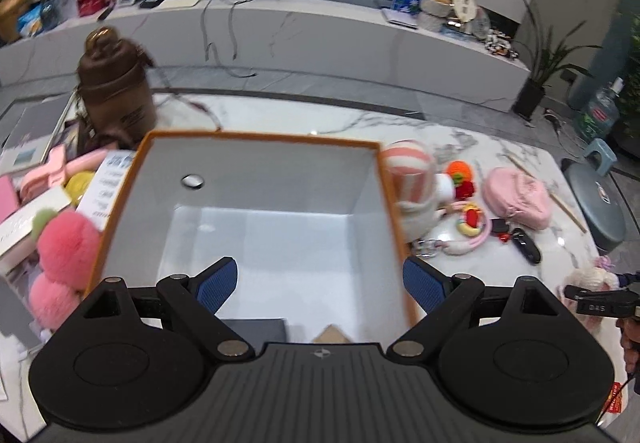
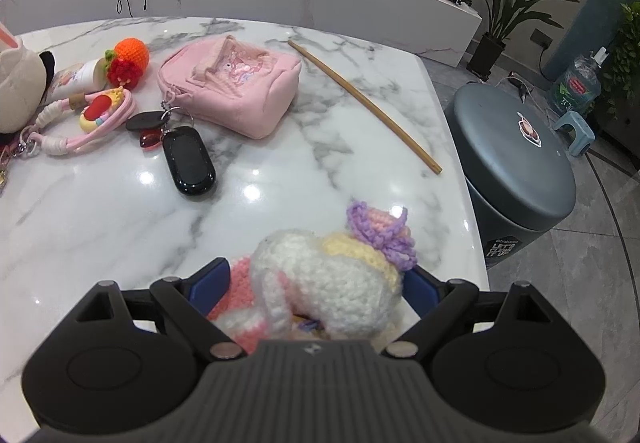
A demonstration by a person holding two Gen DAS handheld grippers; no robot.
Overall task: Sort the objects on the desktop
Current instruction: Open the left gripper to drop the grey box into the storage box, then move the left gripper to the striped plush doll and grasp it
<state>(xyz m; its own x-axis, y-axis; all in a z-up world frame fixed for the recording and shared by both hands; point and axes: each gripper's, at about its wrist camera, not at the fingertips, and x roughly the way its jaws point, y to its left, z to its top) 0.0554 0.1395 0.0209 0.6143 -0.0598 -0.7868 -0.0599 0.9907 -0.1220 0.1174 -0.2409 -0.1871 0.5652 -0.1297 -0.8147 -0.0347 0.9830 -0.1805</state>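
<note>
The right gripper [image 2: 320,283] was closed on a crocheted doll [image 2: 328,283] — white, with pink, pale yellow and a purple bow — which was held between the blue pads above the marble table [image 2: 120,211], near its right edge. Beyond it, a black key fob [image 2: 188,161] was seen on its ring, and just behind that a pink pouch [image 2: 232,91]. A bamboo stick [image 2: 364,105] was laid slantwise toward the table's right edge. Toward the left edge, an orange crocheted fruit [image 2: 132,51] and a pink lanyard charm [image 2: 96,115] were found close together.

The left gripper [image 1: 320,283] was held wide open with nothing between its fingers, over an orange-rimmed box [image 1: 260,141] whose grey inside was bare except for a small round disc [image 1: 193,181] on the far wall. Pink fluffy pompoms [image 1: 66,243] were pressed against the box's left side, and a brown bottle [image 1: 116,83] was stood behind its far left corner. A striped plush toy [image 1: 412,179] was leaned at the box's right side.
</note>
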